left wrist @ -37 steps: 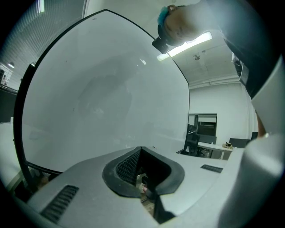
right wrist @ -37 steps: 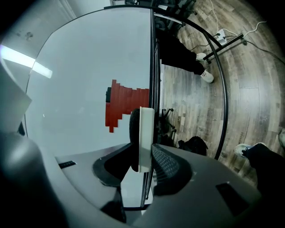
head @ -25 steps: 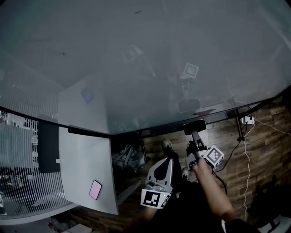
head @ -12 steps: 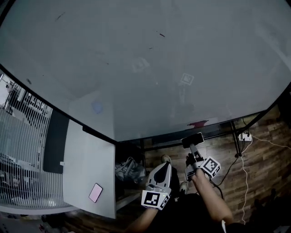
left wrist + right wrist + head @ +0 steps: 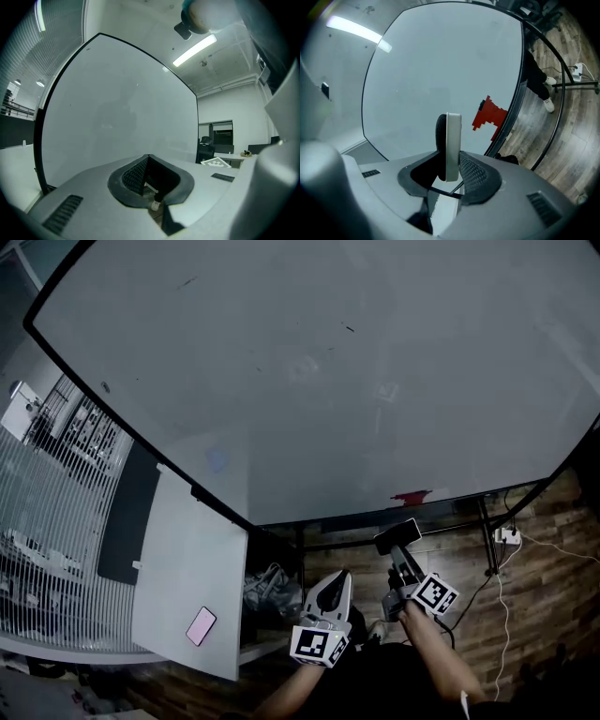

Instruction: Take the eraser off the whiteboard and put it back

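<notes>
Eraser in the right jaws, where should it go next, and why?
Probably forward and up, until the eraser meets the whiteboard. The right gripper is clamped on it and holds it in the air, clear of the board's face. So putting it back on the board looks like the step that is left.

Setting: an office or meeting room.

Evidence:
- A large black-framed whiteboard (image 5: pixel 375 381) on dark legs fills most of the head view.
- Below the board is a brown wood-plank floor (image 5: pixel 544 615), with a white power strip (image 5: pixel 507 535) and its cable near the board's right leg.
- Left of the board stands a pale grey tabletop (image 5: pixel 183 577).
- Past the board's right edge, the left gripper view shows a black office chair (image 5: pixel 205 140) and white desks (image 5: pixel 234 157).
- Above the board a long ceiling strip light (image 5: pixel 194 49) is lit.
</notes>
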Available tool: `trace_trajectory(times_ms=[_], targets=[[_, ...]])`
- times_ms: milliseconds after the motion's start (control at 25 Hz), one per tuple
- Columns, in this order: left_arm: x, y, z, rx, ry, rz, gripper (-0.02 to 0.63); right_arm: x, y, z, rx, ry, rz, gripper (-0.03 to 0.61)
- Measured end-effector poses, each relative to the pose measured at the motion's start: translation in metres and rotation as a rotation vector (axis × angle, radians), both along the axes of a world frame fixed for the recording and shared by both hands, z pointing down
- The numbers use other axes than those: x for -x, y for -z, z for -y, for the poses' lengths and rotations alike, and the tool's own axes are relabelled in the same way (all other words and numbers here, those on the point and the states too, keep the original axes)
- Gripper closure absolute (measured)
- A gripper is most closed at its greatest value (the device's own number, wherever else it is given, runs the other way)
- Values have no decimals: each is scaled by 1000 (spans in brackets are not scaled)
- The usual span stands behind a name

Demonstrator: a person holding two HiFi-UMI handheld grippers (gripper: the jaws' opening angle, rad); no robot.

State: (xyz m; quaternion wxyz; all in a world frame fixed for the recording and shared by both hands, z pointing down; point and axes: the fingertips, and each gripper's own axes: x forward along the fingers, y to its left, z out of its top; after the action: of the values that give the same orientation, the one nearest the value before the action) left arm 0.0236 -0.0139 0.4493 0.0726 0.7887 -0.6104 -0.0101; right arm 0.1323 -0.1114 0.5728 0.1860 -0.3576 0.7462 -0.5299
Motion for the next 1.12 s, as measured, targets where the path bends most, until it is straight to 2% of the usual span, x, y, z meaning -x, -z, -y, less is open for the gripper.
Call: trace_trajectory(times_ms=[360, 480, 680, 840, 1120], targets=[[15, 20, 7, -73, 11, 25, 606, 6, 54, -17, -253, 19, -205, 439], [21, 25, 8, -76, 9, 16, 606, 11, 68, -20, -324, 31, -268, 439], [37, 26, 3, -57, 18, -22, 606, 31, 77, -33, -355, 66, -331, 439], [47, 28, -1, -58, 8, -6, 606, 43, 85, -51, -386, 102, -348, 439], [56, 31, -19, -25, 7, -29, 606, 55, 94, -81, -413, 128, -372, 439]])
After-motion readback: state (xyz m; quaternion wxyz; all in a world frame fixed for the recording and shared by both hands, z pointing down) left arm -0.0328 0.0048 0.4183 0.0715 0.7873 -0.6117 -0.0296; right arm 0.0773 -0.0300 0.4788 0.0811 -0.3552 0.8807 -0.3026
